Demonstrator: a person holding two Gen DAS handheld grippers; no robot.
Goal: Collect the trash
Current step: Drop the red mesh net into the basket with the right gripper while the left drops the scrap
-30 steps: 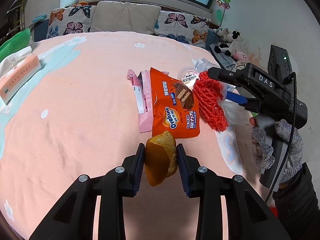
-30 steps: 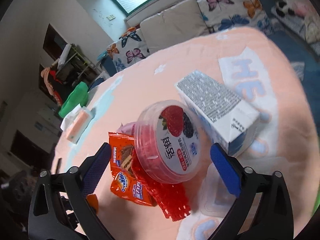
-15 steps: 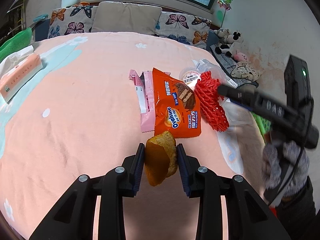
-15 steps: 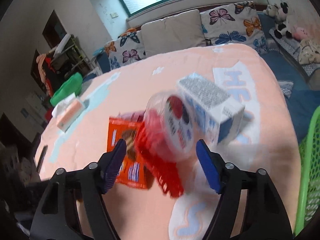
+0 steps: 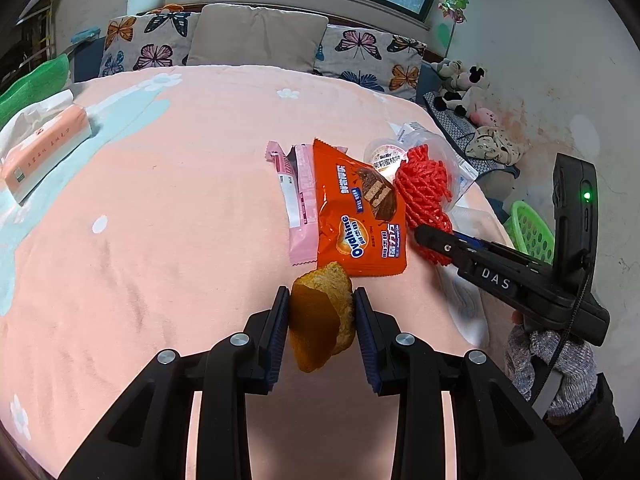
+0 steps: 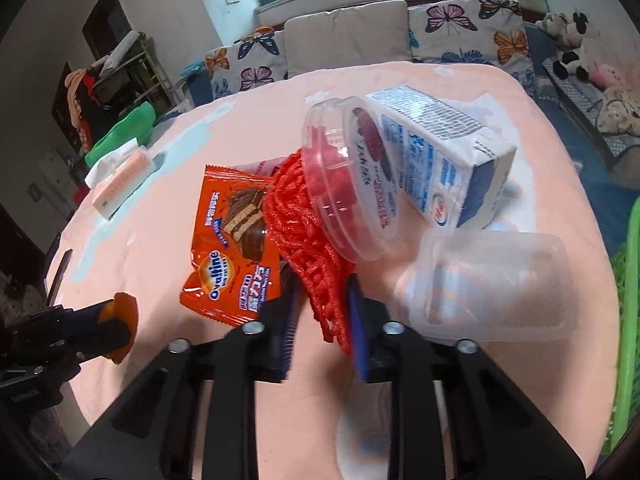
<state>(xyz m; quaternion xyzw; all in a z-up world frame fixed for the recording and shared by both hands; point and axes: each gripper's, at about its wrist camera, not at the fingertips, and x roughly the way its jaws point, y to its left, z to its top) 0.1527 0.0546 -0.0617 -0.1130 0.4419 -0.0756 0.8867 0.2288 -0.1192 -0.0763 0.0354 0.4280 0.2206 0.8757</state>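
my left gripper (image 5: 320, 314) pinches an orange peel (image 5: 322, 320); my right gripper (image 6: 322, 320) closes on red foam netting (image 6: 308, 236). wrapper (image 6: 230, 244), cup (image 6: 352, 184), carton (image 6: 436, 152) and tray (image 6: 496, 284) remain on the bed (image 5: 160, 216), green basket (image 6: 628, 320) nearby.

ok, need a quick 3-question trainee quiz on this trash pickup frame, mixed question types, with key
1. True or false: the left gripper is shut on the orange peel.
2. Multiple choice: what sits between the right gripper fingers? A) the Ovaltine wrapper B) the red foam net C) the milk carton
3. Fill in: the clear yogurt tub lies on its side, against the red foam net and the ____ carton.

Key: 1 true; 2 B; 3 milk. The milk carton lies behind the tub; the Ovaltine wrapper lies flat on the pink blanket, outside the right gripper.
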